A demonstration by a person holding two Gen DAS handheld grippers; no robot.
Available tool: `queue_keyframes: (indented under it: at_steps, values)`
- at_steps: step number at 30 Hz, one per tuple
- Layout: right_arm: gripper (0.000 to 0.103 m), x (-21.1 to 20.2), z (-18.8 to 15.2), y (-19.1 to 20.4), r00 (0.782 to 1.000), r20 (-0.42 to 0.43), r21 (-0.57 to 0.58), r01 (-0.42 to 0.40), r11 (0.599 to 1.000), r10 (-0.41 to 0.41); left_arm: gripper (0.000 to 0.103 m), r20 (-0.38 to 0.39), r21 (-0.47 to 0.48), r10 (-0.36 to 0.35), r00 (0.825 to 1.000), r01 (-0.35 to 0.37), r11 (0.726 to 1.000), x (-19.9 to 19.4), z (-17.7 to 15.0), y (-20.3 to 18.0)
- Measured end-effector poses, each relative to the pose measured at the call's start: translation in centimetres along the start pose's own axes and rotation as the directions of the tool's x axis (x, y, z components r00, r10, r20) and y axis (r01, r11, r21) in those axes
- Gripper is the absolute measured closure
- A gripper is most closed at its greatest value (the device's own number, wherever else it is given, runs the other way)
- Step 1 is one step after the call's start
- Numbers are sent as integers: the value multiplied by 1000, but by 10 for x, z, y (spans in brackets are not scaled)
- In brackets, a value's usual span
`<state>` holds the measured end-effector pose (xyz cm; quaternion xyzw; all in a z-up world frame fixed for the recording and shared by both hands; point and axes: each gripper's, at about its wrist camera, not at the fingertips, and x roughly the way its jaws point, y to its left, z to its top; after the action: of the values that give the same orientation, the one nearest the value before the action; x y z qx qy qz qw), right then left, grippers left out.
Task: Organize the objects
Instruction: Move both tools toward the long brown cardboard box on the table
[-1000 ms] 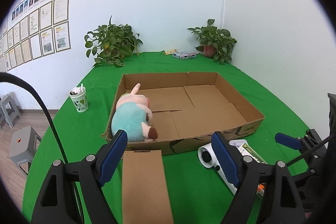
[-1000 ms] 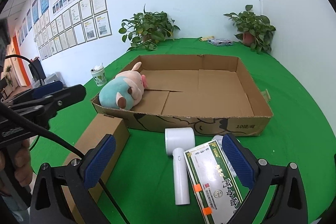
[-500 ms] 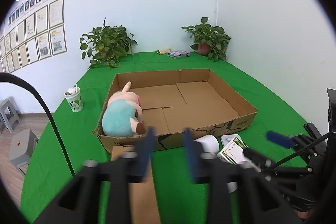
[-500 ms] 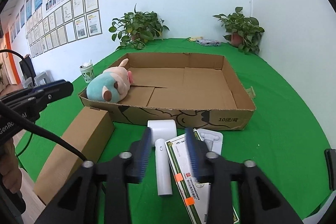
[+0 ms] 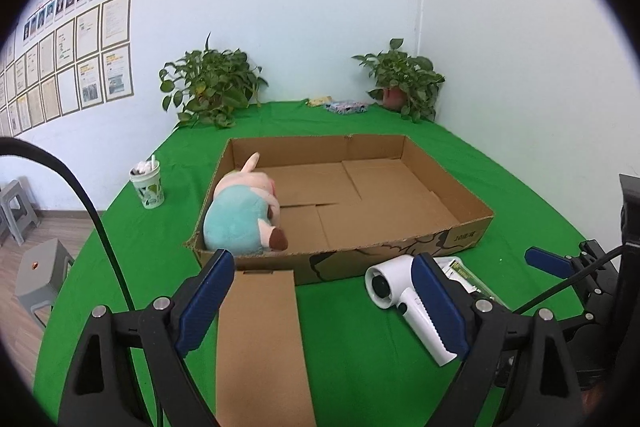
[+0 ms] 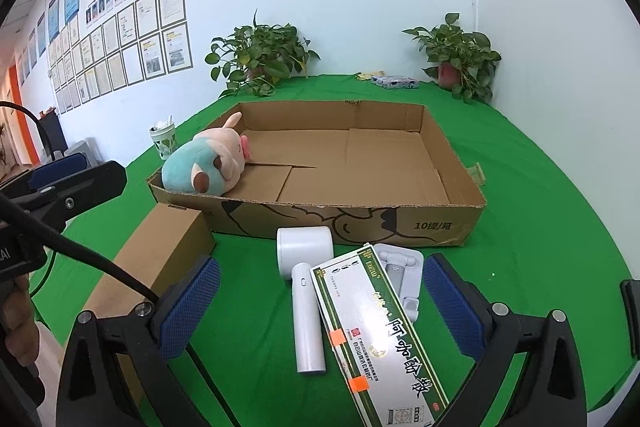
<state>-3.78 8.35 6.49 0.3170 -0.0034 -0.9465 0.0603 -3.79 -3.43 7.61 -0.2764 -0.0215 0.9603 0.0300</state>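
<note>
Reopened after a brief pinch: both jaws, now wide and empty. Left gripper (image 5: 320, 291) over brown box (image 5: 260, 343), lengthwise toward tray (image 5: 472, 205). Right gripper (image 6: 320, 299) over green carton (image 6: 380, 339), pointing likewise, on the counter (image 6: 540, 187).

1. The left wrist view looks forward and downward over the bench (image 5: 132, 227) from its near edge, between its own jaws, close above the long brown box (image 5: 260, 339).
2. The right wrist view looks the same way from further right, close above the green-and-white carton (image 6: 380, 331).
3. Both views share the open cardboard tray (image 5: 460, 195) (image 6: 452, 163), the plush toy (image 5: 240, 215) (image 6: 204, 167), the white handheld device (image 5: 404, 287) (image 6: 306, 291), two potted plants and the corner walls.
4. Each view catches the other gripper at its edge.
</note>
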Motion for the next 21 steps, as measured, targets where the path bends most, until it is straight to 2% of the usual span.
queue_keyframes:
  at_steps: [5,14,21]
  values:
    - [1,6,-2,6,1000,-16,3,-3,1000,3,13,-32,-21,7,999,-7,1000,7,-5,7]
    - [1,8,-5,11,1000,-20,-7,-1,1000,1,13,-61,-34,-71,996,69,997,12,-15,3]
    - [1,5,-9,11,1000,-18,-5,-8,1000,8,13,-75,-50,-76,994,72,996,11,-22,8]
